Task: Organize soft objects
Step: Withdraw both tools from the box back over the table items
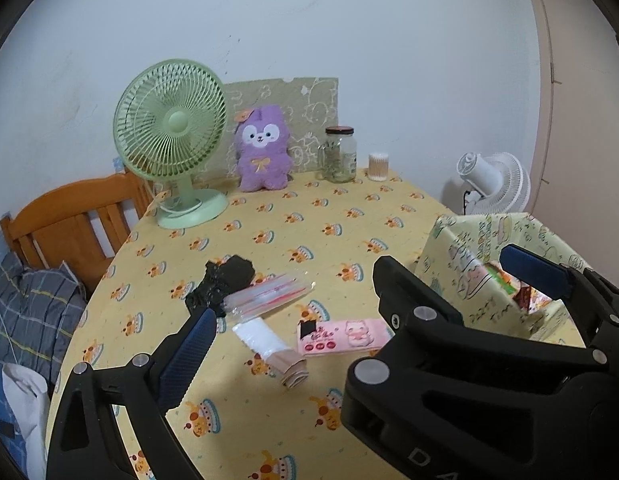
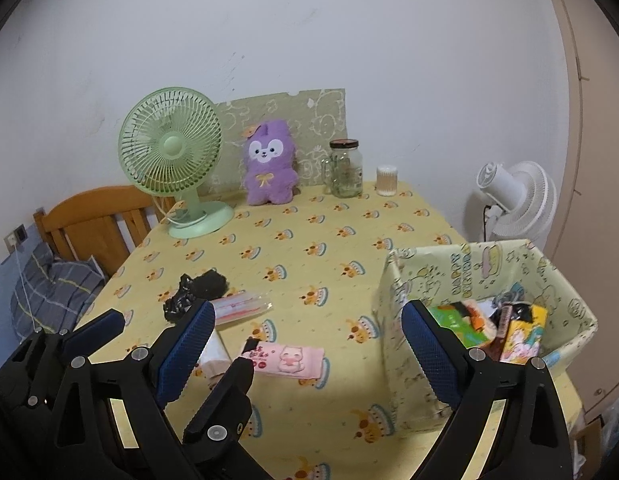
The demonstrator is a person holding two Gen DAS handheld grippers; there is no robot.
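Note:
On the yellow tablecloth lie a black crumpled bag (image 1: 221,282) (image 2: 195,288), a clear zip bag with red stripes (image 1: 269,293) (image 2: 241,305), a white and beige rolled cloth (image 1: 271,350) (image 2: 213,356) and a pink tissue pack (image 1: 343,336) (image 2: 287,360). A fabric storage box (image 2: 393,344) (image 1: 449,256) at the right holds several packets. My left gripper (image 1: 357,308) is open and empty above the cloth and tissue pack. My right gripper (image 2: 309,356) is open and empty between the tissue pack and the box.
At the back stand a green desk fan (image 1: 171,140) (image 2: 173,156), a purple plush (image 1: 263,148) (image 2: 269,168), a glass jar (image 1: 338,154) (image 2: 345,168) and a cotton swab tub (image 1: 378,166) (image 2: 387,180). A wooden chair (image 1: 69,228) stands left, a white fan (image 2: 517,196) right.

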